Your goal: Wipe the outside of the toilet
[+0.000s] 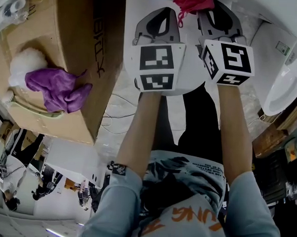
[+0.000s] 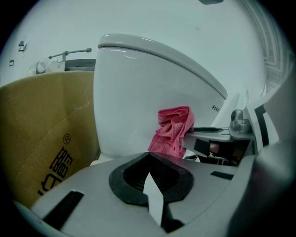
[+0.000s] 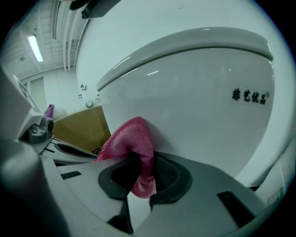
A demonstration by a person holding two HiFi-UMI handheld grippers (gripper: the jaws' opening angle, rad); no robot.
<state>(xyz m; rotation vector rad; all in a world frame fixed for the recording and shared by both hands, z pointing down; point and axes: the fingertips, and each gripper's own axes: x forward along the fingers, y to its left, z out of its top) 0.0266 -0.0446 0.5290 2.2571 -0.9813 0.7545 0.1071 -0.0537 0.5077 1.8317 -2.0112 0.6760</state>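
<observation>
The right gripper (image 3: 141, 167) pinches a cloth (image 3: 131, 139) that touches the toilet (image 3: 199, 92) just ahead of it. The left gripper (image 2: 150, 167), jaws together and empty, sits alongside.

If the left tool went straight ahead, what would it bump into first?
Probably the toilet: its white outer wall lies straight ahead of the left tool, whose tips are shut. The pink cloth sits just right of that line, though depth is hard to judge.

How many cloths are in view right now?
2. A pink cloth is clamped in the right gripper, at the toilet's side; a purple cloth lies on the cardboard box to the person's left. More may be hidden in the box.
</observation>
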